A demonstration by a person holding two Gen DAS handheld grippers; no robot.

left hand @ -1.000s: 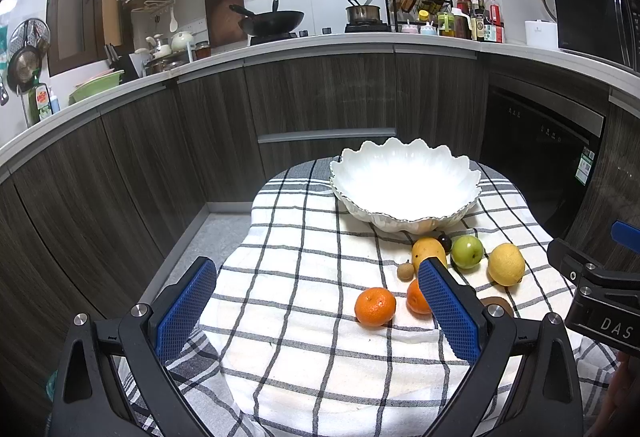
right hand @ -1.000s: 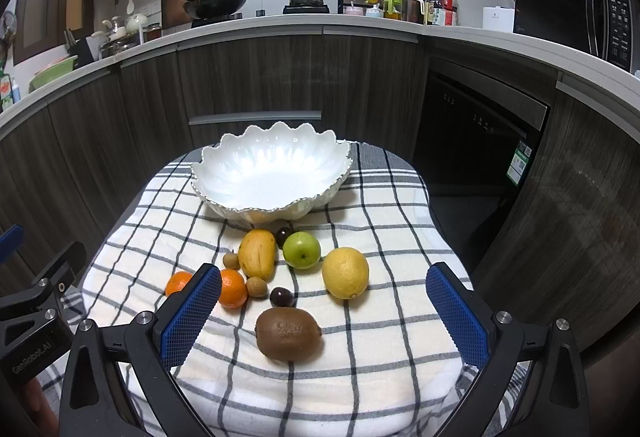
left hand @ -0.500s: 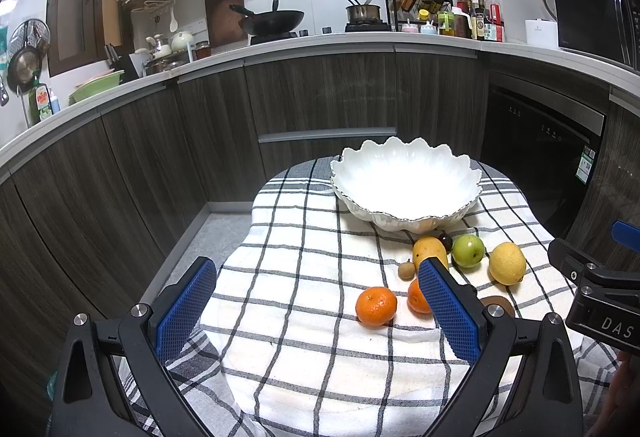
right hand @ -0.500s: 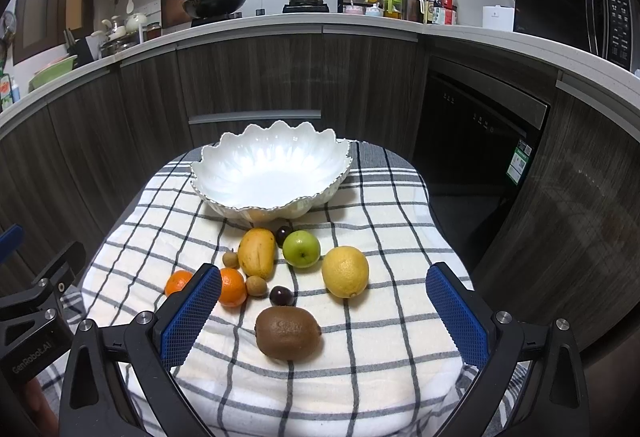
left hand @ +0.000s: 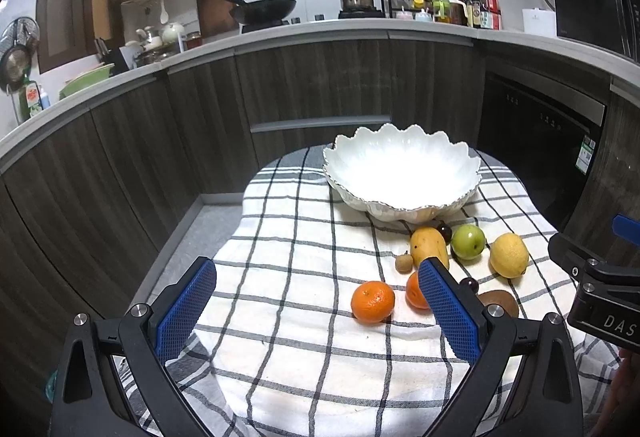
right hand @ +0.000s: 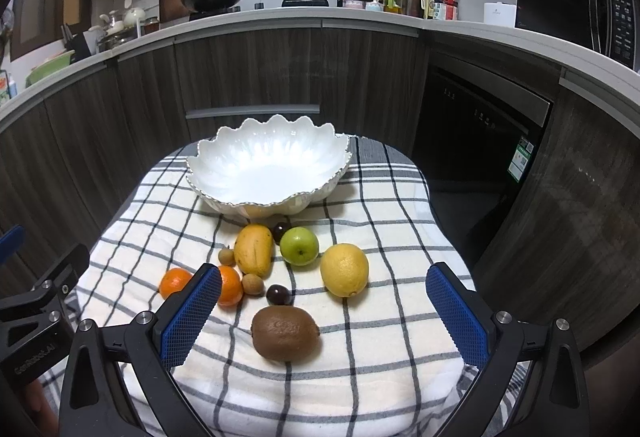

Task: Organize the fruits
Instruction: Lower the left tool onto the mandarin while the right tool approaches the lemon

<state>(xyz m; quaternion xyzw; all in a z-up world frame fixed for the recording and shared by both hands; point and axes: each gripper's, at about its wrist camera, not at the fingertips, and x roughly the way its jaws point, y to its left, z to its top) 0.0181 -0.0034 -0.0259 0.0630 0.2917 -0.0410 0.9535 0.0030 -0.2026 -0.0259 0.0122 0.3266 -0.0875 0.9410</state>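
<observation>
We hold both grippers above the near edge of the checked cloth (right hand: 380, 237), the left gripper (left hand: 316, 313) and right gripper (right hand: 324, 317) each with jaws spread wide and empty. The fruits lie on the cloth just before the empty white bowl (right hand: 268, 169): mango (right hand: 253, 249), green apple (right hand: 299, 245), lemon (right hand: 344, 275), kiwi (right hand: 285, 333) and two oranges (left hand: 373, 301).

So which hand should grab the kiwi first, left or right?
Probably the right. The kiwi lies between the open right gripper fingers, close in front. For the left gripper, also open, it sits off to the side, half hidden behind a finger.
</observation>
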